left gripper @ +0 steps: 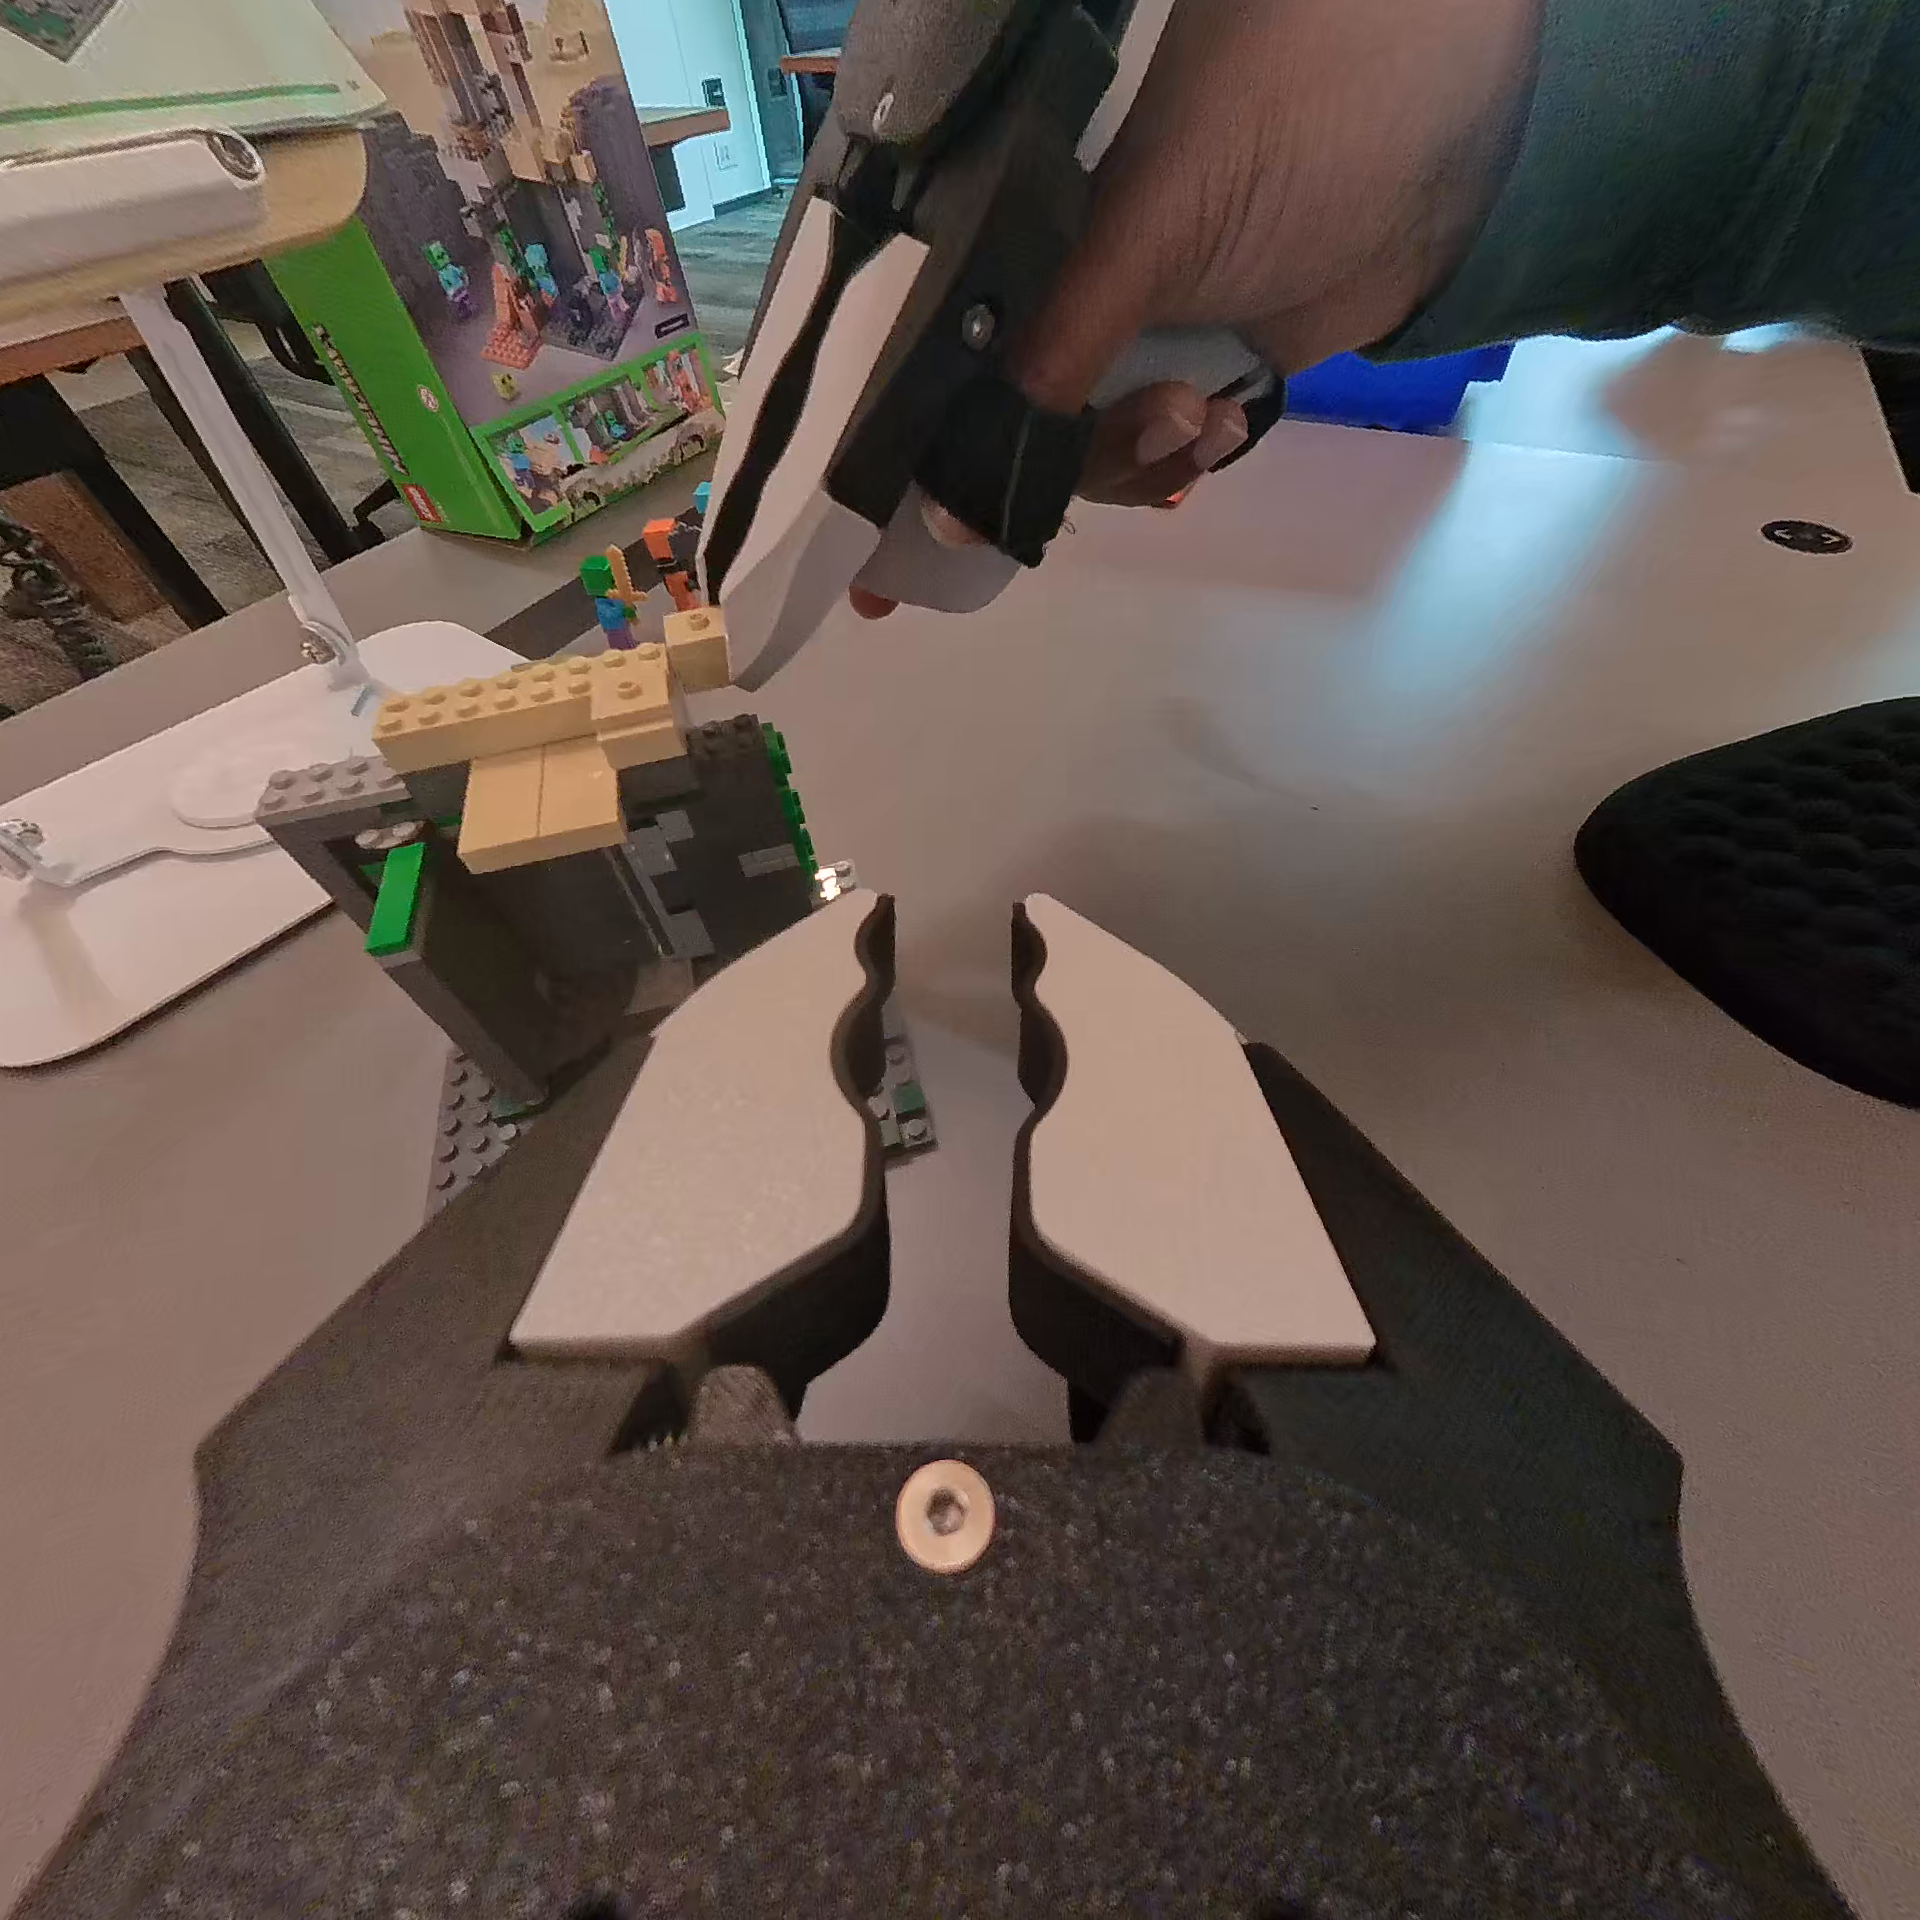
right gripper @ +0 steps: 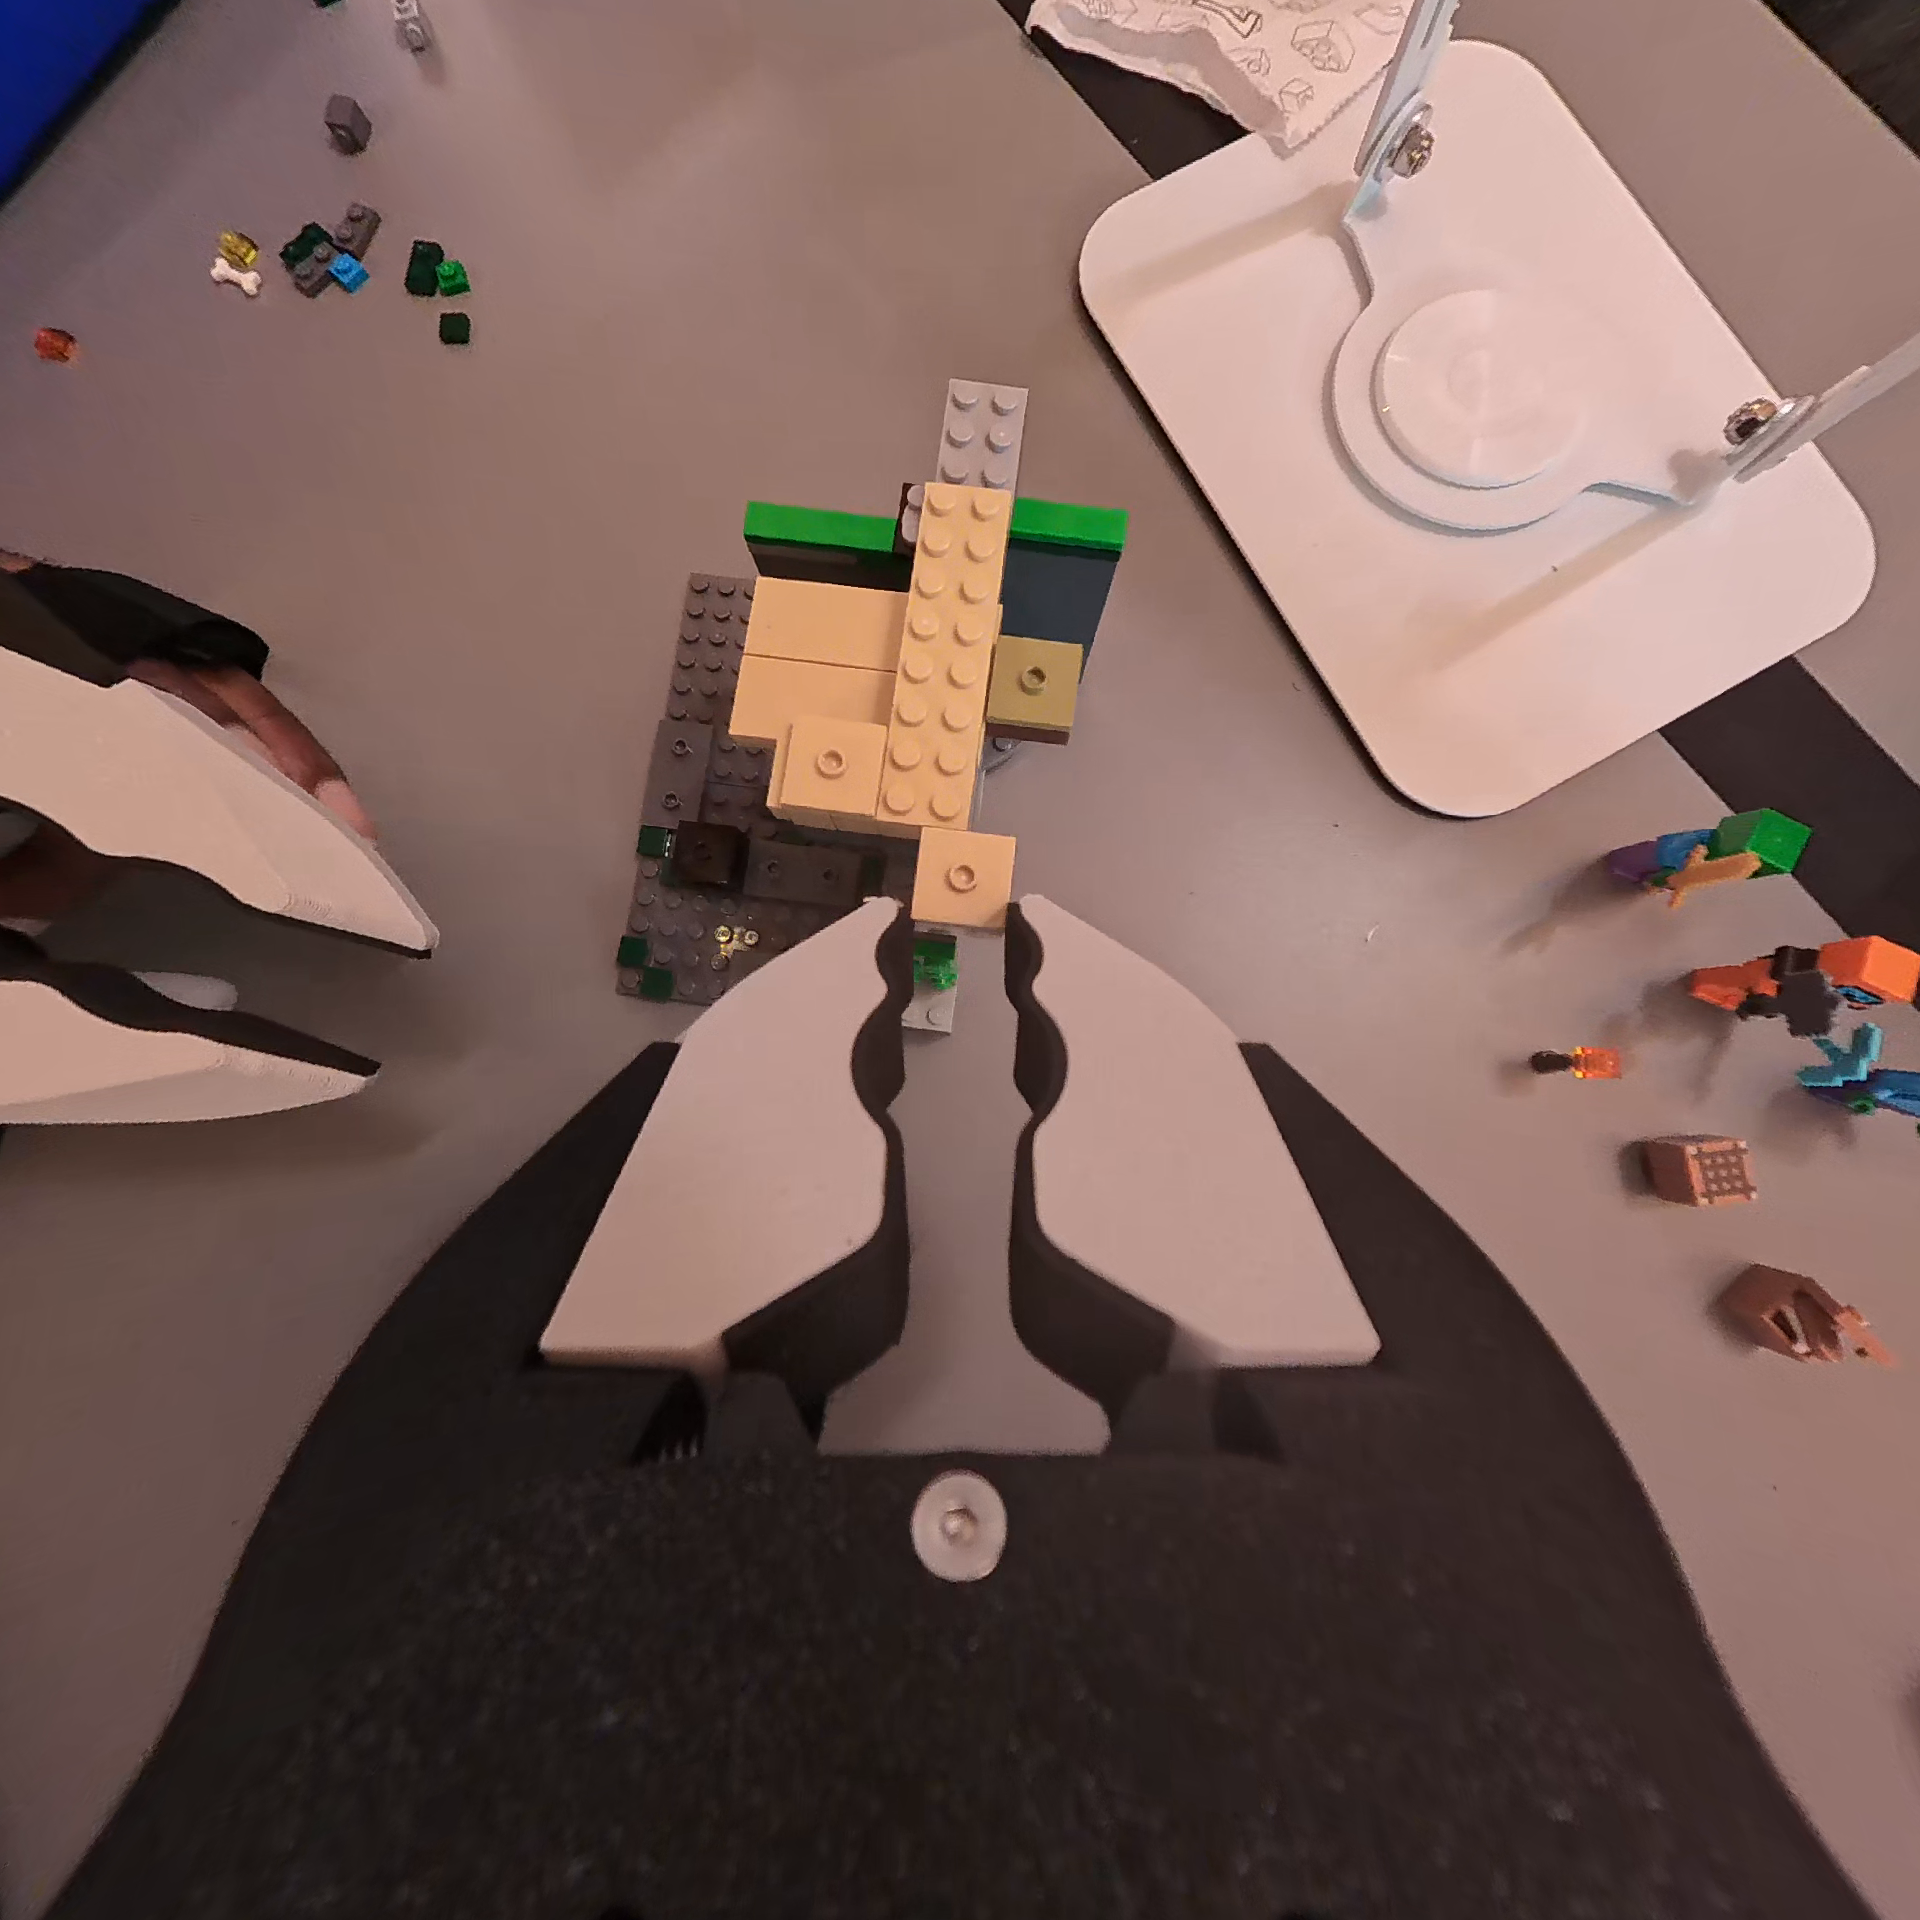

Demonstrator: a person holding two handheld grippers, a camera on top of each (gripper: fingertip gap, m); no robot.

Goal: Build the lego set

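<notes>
The partly built lego model (left gripper: 540,831) stands on a grey baseplate (right gripper: 696,634), with dark grey walls, green pieces and tan plates on top; it also shows in the right wrist view (right gripper: 883,665). My right gripper (right gripper: 954,912) is shut on a small tan brick with one stud (right gripper: 964,873), held at the near end of the long tan plate (right gripper: 951,644). In the left wrist view the right gripper (left gripper: 732,665) comes down from above with the tan brick (left gripper: 694,644) at its tips. My left gripper (left gripper: 951,909) is open and empty, low beside the model; it also shows in the right wrist view (right gripper: 395,1008).
A white stand base (right gripper: 1507,468) sits behind the model, with the green lego box (left gripper: 520,312) farther back. Loose small pieces (right gripper: 343,260) lie far left. Minifigures (right gripper: 1745,852) and brown pieces (right gripper: 1704,1169) lie right. A black mesh pad (left gripper: 1766,883) is at the right. Tip to tip, the grippers are about 10 cm apart.
</notes>
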